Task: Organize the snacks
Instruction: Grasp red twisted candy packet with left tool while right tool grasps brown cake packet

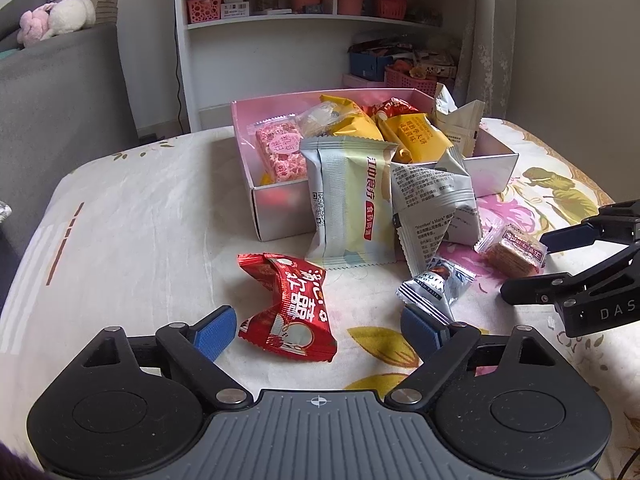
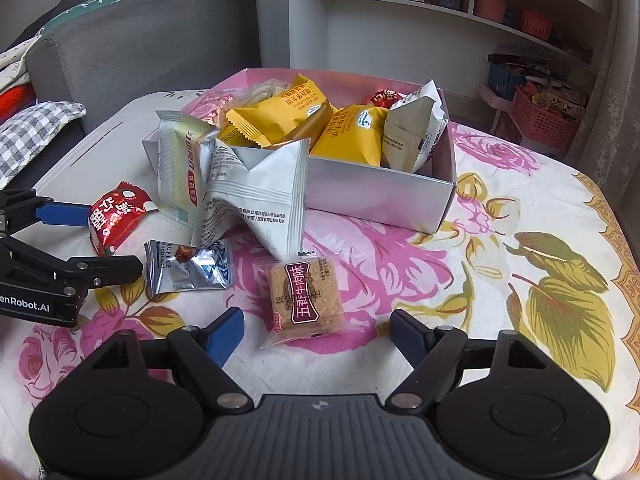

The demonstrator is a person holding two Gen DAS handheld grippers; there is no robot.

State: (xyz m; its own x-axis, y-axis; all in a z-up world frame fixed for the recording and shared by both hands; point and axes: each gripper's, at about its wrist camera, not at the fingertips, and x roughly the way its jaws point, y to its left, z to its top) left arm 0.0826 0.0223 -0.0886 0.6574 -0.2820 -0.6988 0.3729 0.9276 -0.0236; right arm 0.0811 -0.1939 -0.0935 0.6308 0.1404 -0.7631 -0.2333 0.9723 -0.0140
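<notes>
the left claw (image 1: 316,330) is spread wide and holds nothing; the red snack packet (image 1: 286,306) lies on the flowered cloth (image 2: 460,264) between its two blue pads, not touching them as far as i can see. the right claw (image 2: 316,336) is also wide open and empty, with the square biscuit packet (image 2: 306,298) lying just in front, between its fingers.

the pink box (image 1: 280,216) already holds many snacks, mostly yellow bags. outside it, a pale green packet (image 1: 348,204) and a white crumpled bag (image 1: 434,204) lean against its front wall, and a small silver chocolate wrapper (image 2: 186,266) lies near the red one.

i think all these are light, with thin slippery foil that crackles and gives way. the red packet is twisted and puffy, so i would take it across the middle. the biscuit looks stiff but brittle; a gentle grip on its flat sides seems safer than a hard squeeze.
</notes>
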